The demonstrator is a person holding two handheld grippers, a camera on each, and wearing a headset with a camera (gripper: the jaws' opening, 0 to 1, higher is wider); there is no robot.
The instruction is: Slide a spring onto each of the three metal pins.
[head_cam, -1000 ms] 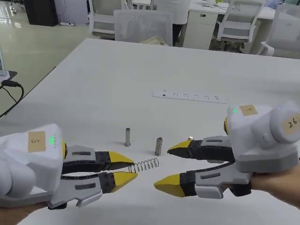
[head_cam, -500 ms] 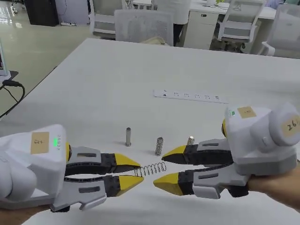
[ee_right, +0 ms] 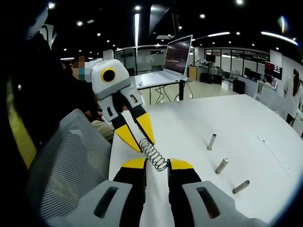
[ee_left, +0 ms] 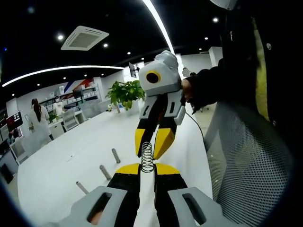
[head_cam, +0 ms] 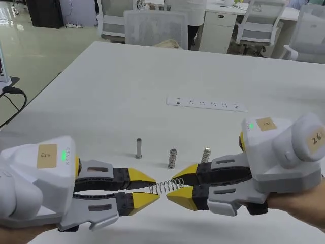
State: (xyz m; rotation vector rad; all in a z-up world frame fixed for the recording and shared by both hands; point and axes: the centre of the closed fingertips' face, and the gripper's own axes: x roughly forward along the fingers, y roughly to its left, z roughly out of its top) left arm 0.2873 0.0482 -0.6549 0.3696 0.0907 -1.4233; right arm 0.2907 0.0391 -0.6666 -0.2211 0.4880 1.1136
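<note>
Your left gripper (head_cam: 154, 188) and right gripper (head_cam: 172, 187) were each clamped on an end of one spring (head_cam: 163, 186), near the bare pin (head_cam: 138, 148). Pull them apart or twist and it could've stretched, kinked or pinged away.

The spring (head_cam: 163, 186) has both ends hidden between the tips of left gripper (head_cam: 157, 188) and right gripper (head_cam: 170, 187)

We carry two matching grippers and wear dark clothes.
Our left gripper (head_cam: 156, 188) and right gripper (head_cam: 170, 187) share white housings, slotted grey jaw arms, black mid-sections and pointed yellow tips. We see a tan label (head_cam: 46, 156) and a green light (head_cam: 63, 155) on the left housing, and a round knob (head_cam: 317, 137) marked "26" on the right. We wear a dark sleeve (ee_left: 208, 87).
</note>
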